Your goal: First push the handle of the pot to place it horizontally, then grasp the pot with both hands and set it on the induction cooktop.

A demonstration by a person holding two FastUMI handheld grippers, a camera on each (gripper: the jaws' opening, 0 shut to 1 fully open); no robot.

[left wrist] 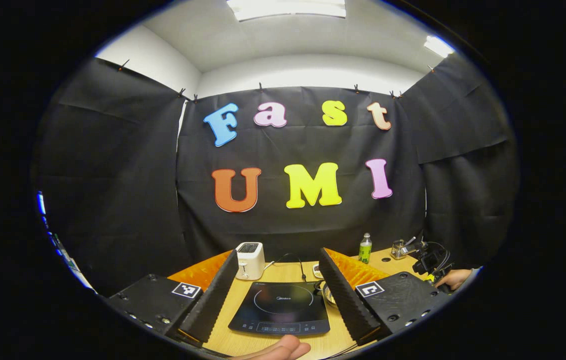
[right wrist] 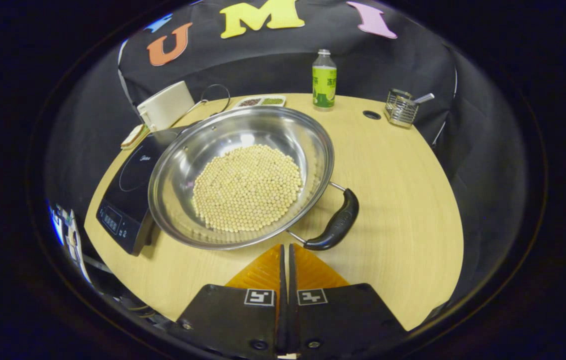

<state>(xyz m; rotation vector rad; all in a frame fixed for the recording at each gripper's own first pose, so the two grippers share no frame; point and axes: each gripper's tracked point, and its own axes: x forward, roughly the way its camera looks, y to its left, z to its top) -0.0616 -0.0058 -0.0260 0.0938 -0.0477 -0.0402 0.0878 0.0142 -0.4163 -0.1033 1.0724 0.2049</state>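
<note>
While the right gripper (right wrist: pixel 285 250) hangs above the near edge of the wooden tabletop (right wrist: pixel 403 200) with its jaws pressed together on nothing, the steel pot (right wrist: pixel 183 190) sits just ahead of it, its bowl covered by a layer of pale round beans (right wrist: pixel 247 187). The pot's left side overlaps the black induction cooktop (right wrist: pixel 128 200), and its dark handle (right wrist: pixel 335 222) sticks out at the lower right, close to the gripper's tips but apart from them. Behind the pot stand a white toaster (right wrist: pixel 165 105), a small tray (right wrist: pixel 260 101) with dark and green contents, a green bottle (right wrist: pixel 323 80) and a wire holder (right wrist: pixel 400 107) with a utensil in it.

In the left gripper view, the left gripper (left wrist: pixel 278 272) is held higher and level, facing the booth's back wall, its jaws wide apart and holding nothing. Between them lies the induction cooktop (left wrist: pixel 280 307), with the toaster (left wrist: pixel 249 261) behind it and a thin slice of the pot's rim (left wrist: pixel 328 295) peeking past the right-hand finger. The bottle (left wrist: pixel 365 248) and the wire holder (left wrist: pixel 399 248) stand farther back on the right. A fingertip (left wrist: pixel 278 348) shows at the bottom edge, and a hand (left wrist: pixel 455 277) at the far right grips the other device.
</note>
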